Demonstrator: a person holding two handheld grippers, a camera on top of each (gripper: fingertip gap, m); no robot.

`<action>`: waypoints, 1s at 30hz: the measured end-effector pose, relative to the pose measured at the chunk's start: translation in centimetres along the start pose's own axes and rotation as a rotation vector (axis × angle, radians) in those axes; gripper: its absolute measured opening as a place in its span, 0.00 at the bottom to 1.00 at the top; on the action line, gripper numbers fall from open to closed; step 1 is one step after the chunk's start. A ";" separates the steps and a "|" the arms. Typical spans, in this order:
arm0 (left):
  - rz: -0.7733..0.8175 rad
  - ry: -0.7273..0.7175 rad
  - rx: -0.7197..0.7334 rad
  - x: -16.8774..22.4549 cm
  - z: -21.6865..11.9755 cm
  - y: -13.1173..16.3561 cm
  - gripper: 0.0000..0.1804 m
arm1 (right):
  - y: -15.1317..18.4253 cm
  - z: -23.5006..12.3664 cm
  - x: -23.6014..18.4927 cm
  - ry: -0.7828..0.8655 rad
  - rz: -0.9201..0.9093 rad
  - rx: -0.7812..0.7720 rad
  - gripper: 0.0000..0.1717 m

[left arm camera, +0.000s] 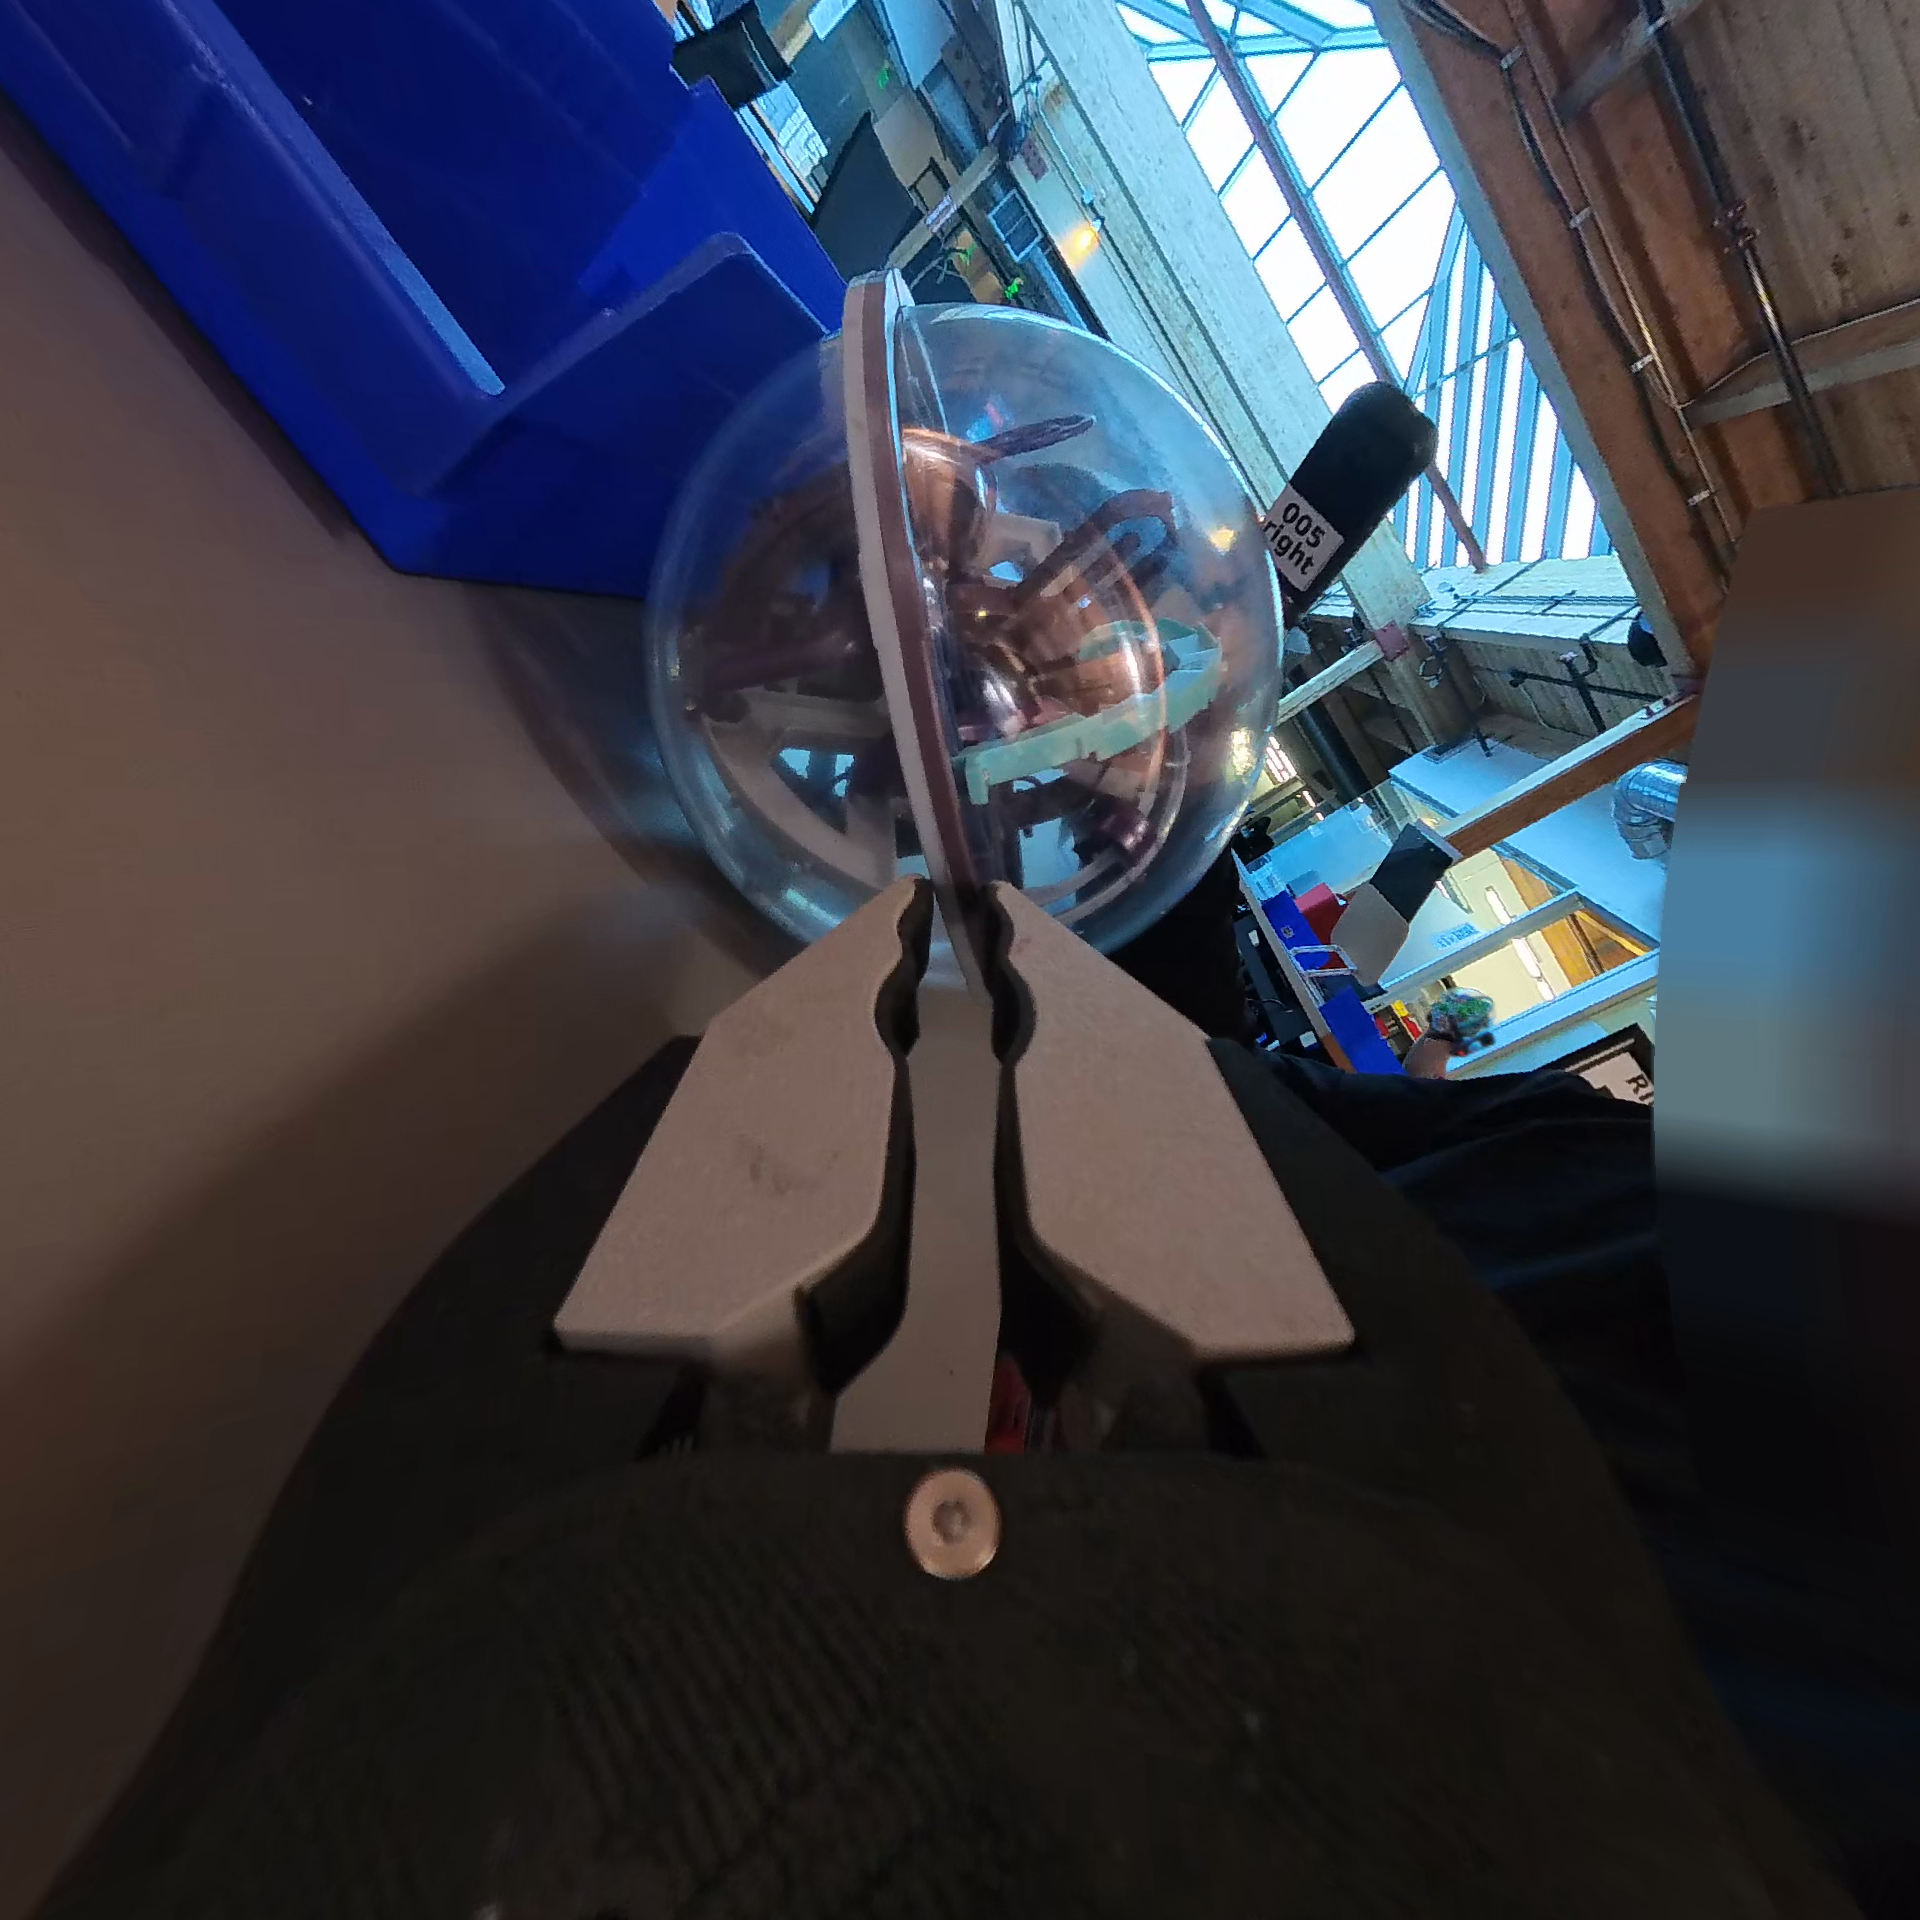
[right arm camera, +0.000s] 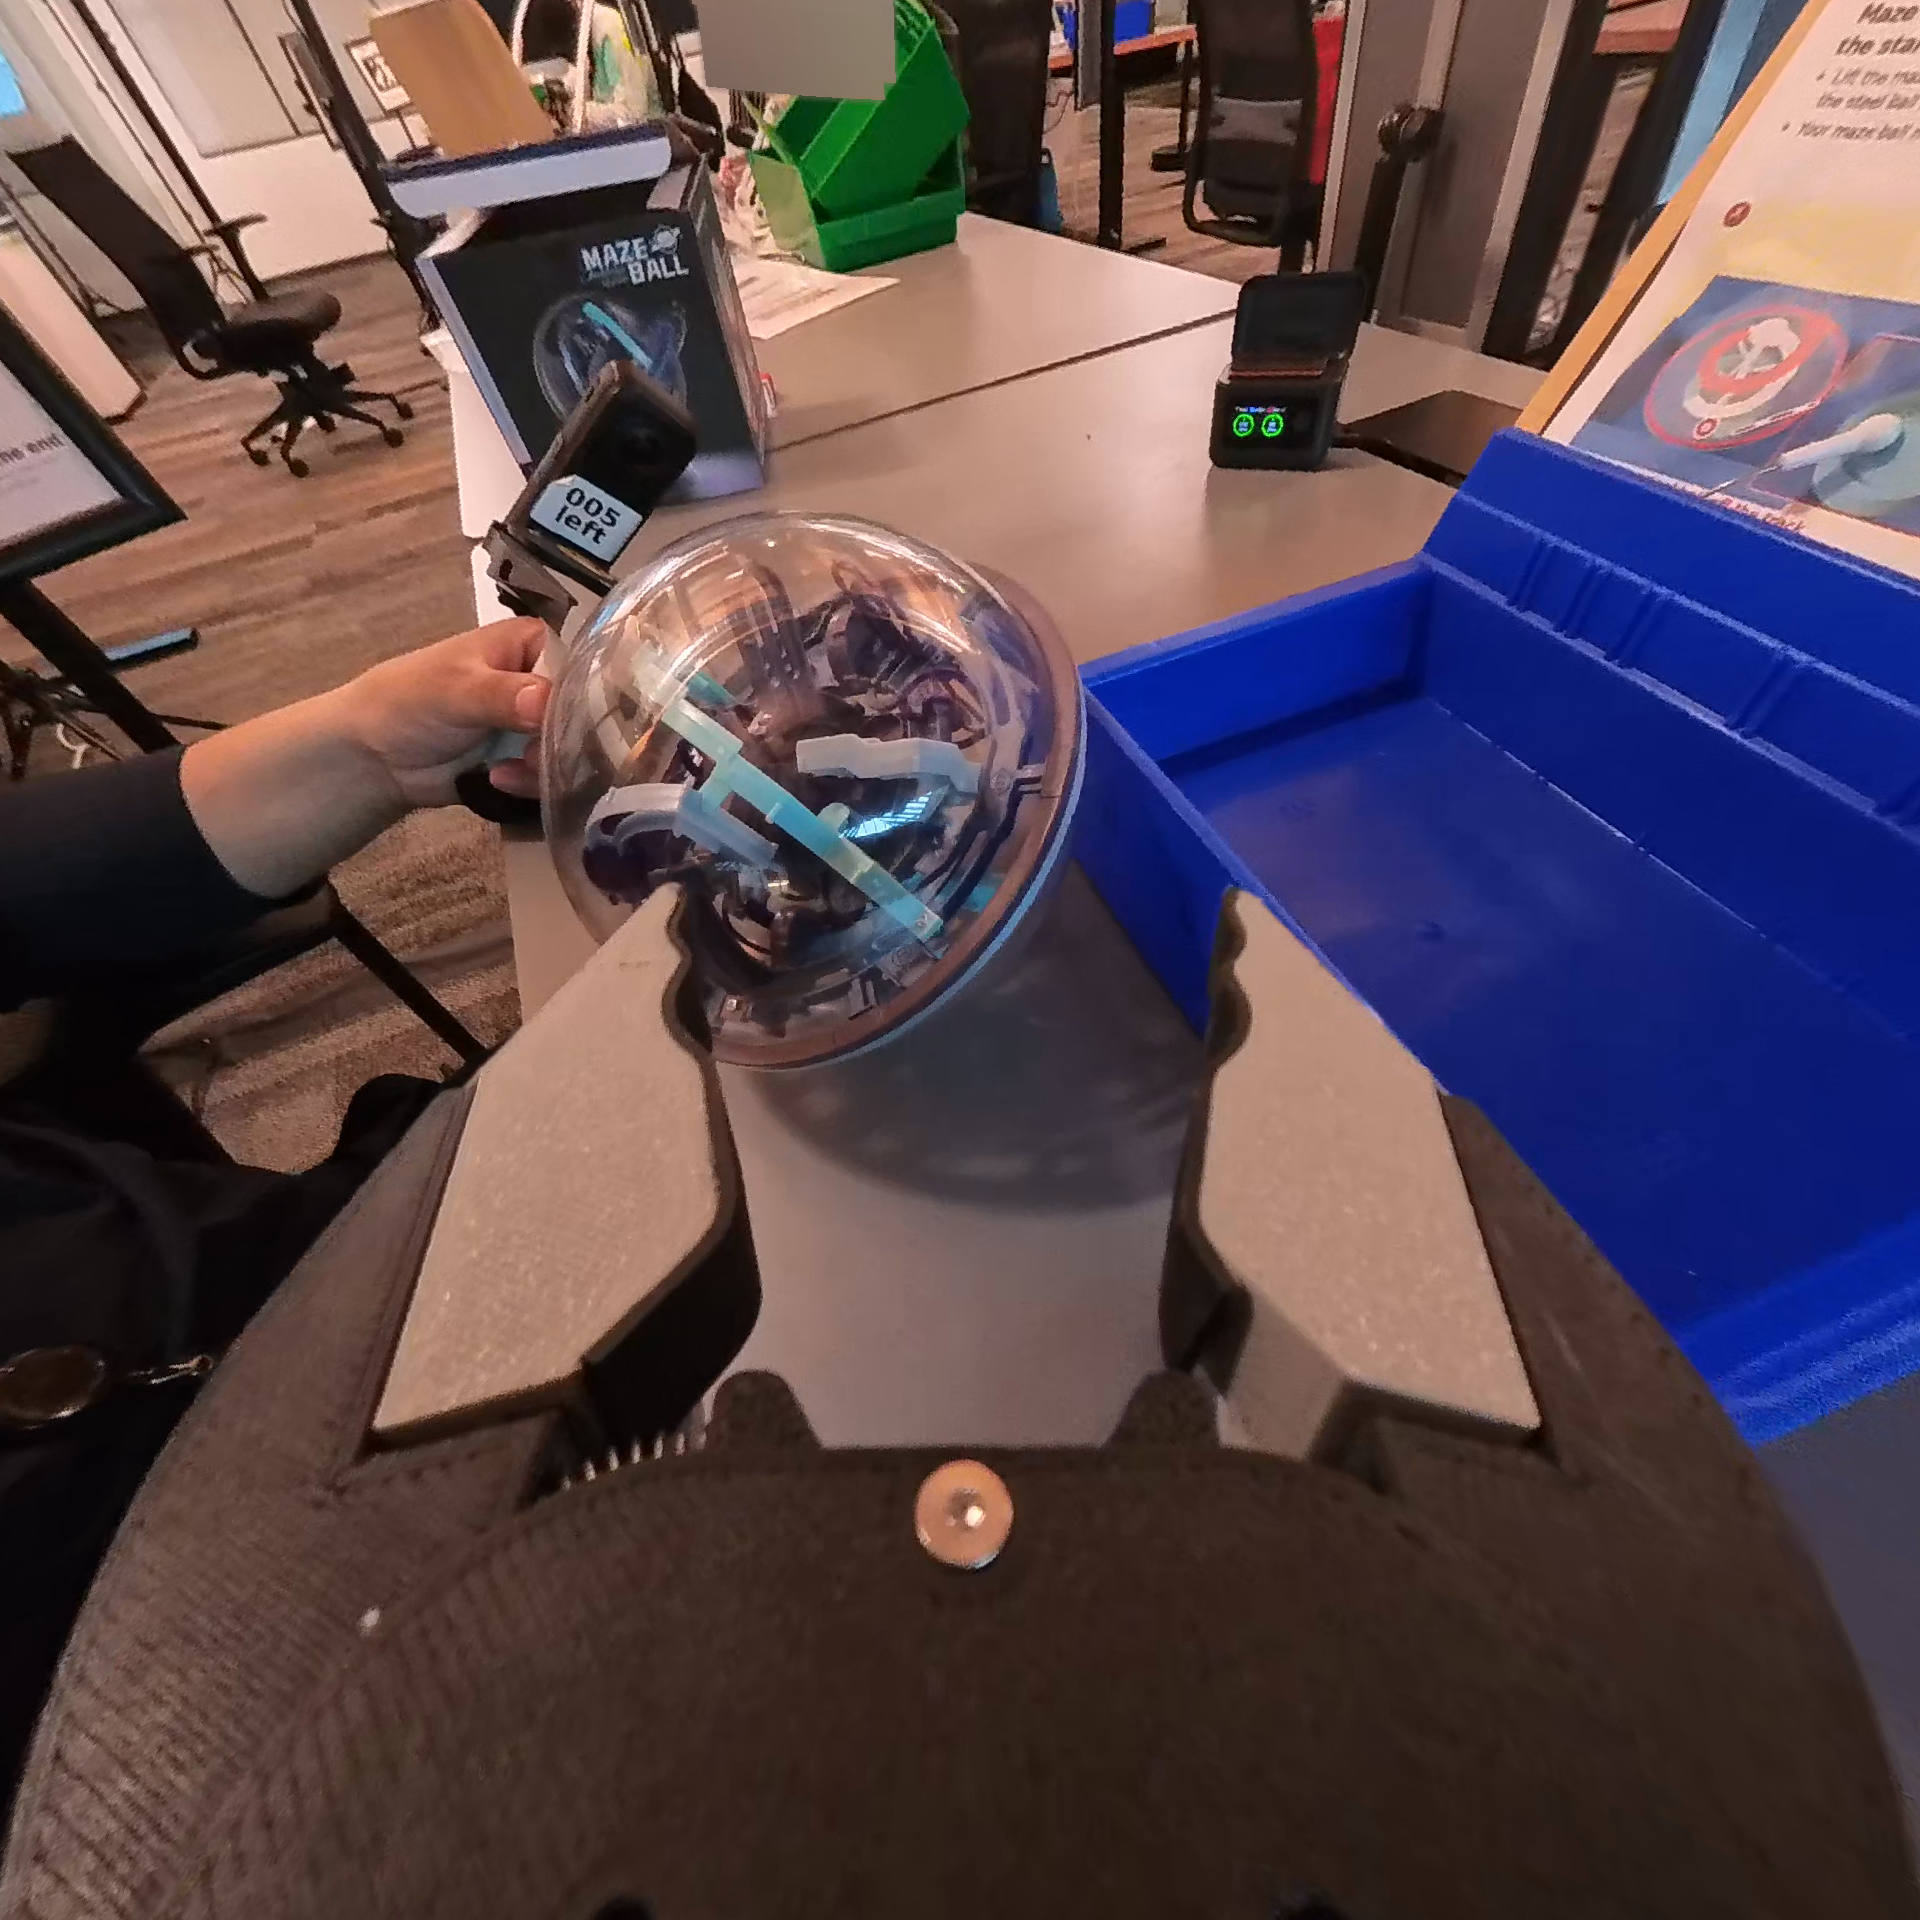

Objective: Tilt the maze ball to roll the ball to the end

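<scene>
The maze ball (left arm camera: 1039,644) is a clear sphere with a flat pale rim around its middle and brown, purple and pale green tracks inside. My left gripper (left arm camera: 958,904) is shut on that rim at the sphere's near edge. In the right wrist view the maze ball (right arm camera: 810,779) hangs tilted above the grey table (right arm camera: 1039,488), with its shadow below. My right gripper (right arm camera: 948,914) is open wide. Its left finger (right arm camera: 623,997) lies against the sphere's lower left; its right finger stands apart from it. A hand (right arm camera: 416,727) holds the left gripper behind the sphere. I cannot make out the small ball.
A blue bin (right arm camera: 1507,883) stands right of the sphere, close to my right finger; it also shows in the left wrist view (left arm camera: 416,260). The maze ball's dark box (right arm camera: 623,312), a small black device with green lights (right arm camera: 1283,384), a green bin (right arm camera: 873,156) and an instruction sheet (right arm camera: 1766,312) stand farther back.
</scene>
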State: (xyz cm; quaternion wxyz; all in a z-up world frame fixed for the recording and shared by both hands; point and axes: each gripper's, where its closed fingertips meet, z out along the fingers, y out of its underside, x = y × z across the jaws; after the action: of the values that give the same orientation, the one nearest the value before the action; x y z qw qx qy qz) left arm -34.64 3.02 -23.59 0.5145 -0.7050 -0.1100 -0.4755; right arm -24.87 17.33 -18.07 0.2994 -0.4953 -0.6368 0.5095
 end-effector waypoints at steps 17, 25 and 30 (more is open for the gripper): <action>-0.003 -0.001 0.001 -0.1 -0.1 0.0 0.03 | -0.5 -0.1 0.0 -0.048 0.087 0.046 0.54; -0.006 0.000 0.002 -0.1 -0.1 0.0 0.03 | -0.4 0.1 -0.2 -0.060 0.076 0.042 0.54; -0.007 -0.001 0.003 -0.1 -0.1 0.0 0.03 | -0.2 0.2 -0.3 -0.061 0.078 0.036 0.54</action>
State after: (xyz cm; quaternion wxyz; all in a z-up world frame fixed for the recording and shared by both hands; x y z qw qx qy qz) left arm -34.76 3.00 -23.63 0.5138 -0.7042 -0.1132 -0.4768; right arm -25.05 16.99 -17.89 0.2686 -0.4985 -0.6166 0.5470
